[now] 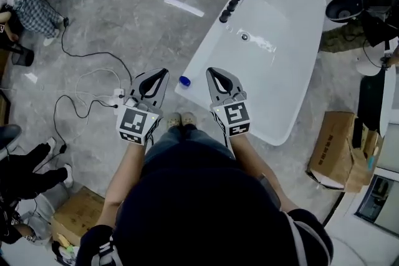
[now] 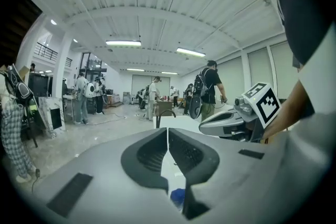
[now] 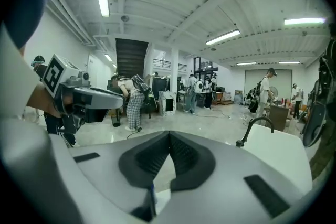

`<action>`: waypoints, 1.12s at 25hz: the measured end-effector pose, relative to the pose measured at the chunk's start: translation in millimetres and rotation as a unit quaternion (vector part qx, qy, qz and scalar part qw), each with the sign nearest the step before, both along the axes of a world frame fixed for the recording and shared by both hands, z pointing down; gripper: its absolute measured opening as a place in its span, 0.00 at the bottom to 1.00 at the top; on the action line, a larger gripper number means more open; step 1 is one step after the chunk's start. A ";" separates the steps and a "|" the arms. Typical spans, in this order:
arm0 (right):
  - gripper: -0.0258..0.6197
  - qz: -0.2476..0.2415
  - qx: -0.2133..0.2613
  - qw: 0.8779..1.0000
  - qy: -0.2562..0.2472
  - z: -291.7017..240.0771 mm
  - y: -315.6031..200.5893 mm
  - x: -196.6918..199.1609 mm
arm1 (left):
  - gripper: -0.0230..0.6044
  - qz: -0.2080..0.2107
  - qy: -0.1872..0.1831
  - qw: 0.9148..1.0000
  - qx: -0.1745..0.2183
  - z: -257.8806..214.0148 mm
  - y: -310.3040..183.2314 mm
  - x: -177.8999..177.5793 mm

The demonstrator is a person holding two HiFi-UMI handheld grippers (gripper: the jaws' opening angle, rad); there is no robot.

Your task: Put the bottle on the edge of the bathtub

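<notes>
Head view has the bottle (image 1: 185, 80) sitting on the bathtub (image 1: 315, 34) near-corner rim, so placing looks done imo. Left gripper (image 1: 163, 73) and right gripper (image 1: 211, 71) are both closed, empty, near that corner. Next up: back away without bumping it.

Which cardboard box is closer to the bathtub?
The right box, which sits just past the bathtub's near end. The left box sits much farther away.
</notes>
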State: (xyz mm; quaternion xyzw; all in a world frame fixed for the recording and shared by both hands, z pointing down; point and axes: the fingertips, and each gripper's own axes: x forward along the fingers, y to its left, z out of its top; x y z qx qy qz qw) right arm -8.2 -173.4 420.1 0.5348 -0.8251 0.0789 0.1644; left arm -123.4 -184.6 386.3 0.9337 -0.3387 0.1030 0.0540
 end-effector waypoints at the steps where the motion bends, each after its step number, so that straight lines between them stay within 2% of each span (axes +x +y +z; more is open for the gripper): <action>1: 0.08 0.004 0.008 1.000 -0.001 -11.7 1.1 0.6 | 0.09 -0.006 0.005 1.000 0.009 -11.9 -1.0 -2.1; 7: 0.08 0.042 0.088 0.995 0.002 -96.5 -9.5 11.9 | 0.09 -0.040 0.029 0.996 0.080 -93.4 -12.0 -9.6; 12: 0.08 0.068 0.165 0.984 -0.004 -178.5 -18.5 22.6 | 0.09 -0.059 0.052 0.989 0.124 -149.8 -15.2 -11.9; 15: 0.08 0.080 0.195 0.977 -0.011 -214.5 -14.2 27.4 | 0.09 -0.070 0.073 0.984 0.149 -182.9 -12.2 -14.1; 20: 0.08 0.087 0.217 0.972 -0.017 -245.2 -4.4 34.0 | 0.09 -0.082 0.082 0.979 0.170 -213.7 -6.5 -13.6; 28: 0.08 0.071 0.215 0.973 -0.038 -246.6 -1.3 30.9 | 0.09 -0.086 0.076 0.980 0.165 -219.9 -6.3 -8.4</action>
